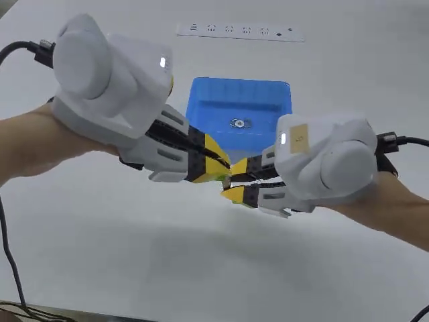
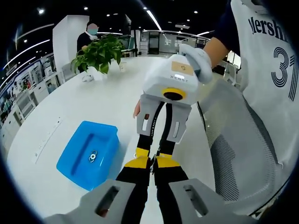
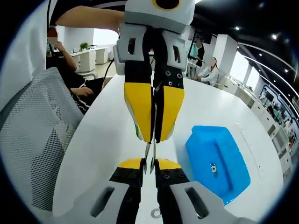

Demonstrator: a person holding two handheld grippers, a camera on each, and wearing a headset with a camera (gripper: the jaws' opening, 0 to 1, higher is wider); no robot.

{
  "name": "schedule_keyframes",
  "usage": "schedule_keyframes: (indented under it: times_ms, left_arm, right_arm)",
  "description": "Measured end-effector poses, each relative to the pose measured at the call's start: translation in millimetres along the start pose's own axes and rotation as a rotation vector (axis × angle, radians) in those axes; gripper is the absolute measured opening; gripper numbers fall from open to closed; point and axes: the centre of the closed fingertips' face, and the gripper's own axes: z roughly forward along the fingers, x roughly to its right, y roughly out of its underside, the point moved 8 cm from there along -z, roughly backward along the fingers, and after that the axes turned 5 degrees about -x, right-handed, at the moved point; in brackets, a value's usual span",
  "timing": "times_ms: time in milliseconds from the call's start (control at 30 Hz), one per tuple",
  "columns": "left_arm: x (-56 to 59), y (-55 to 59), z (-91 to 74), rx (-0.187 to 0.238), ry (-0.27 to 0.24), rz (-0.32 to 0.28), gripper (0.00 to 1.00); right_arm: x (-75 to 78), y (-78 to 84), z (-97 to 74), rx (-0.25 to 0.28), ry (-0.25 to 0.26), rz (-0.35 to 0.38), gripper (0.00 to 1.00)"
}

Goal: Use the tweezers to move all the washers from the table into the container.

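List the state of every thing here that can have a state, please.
Left gripper, tongs shut on the tweezers.
Right gripper, tongs narrow around the tweezers' tips; grip unclear.
Container, open, washers inside.
Loose washer, flat on the table, not yet moved.

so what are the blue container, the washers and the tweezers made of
The blue container looks like moulded plastic: uniform colour, soft sheen, rounded corners. The washers are probably metal: silvery with bright glints. The tweezers are likely steel: thin grey shiny blades, too small to be sure.

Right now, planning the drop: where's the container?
Head view, centre: the blue container sits just beyond the left gripper and right gripper, power strip behind.
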Motion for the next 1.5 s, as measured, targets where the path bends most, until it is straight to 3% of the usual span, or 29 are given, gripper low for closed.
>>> schedule_keyframes:
  times_ms: [233,1500]
  left_arm:
    - [-11.6,2.3,1.7,0.004,-0.007,-0.013,0.07]
    - [-19.6,6.8,10.7,-0.012,0.022,-0.016,0.07]
  right_arm:
    - [10.0,3.2,3.5,-0.001,0.008,0.022,0.11]
    - [11.0,10.4,11.0,0.006,0.006,0.067,0.11]
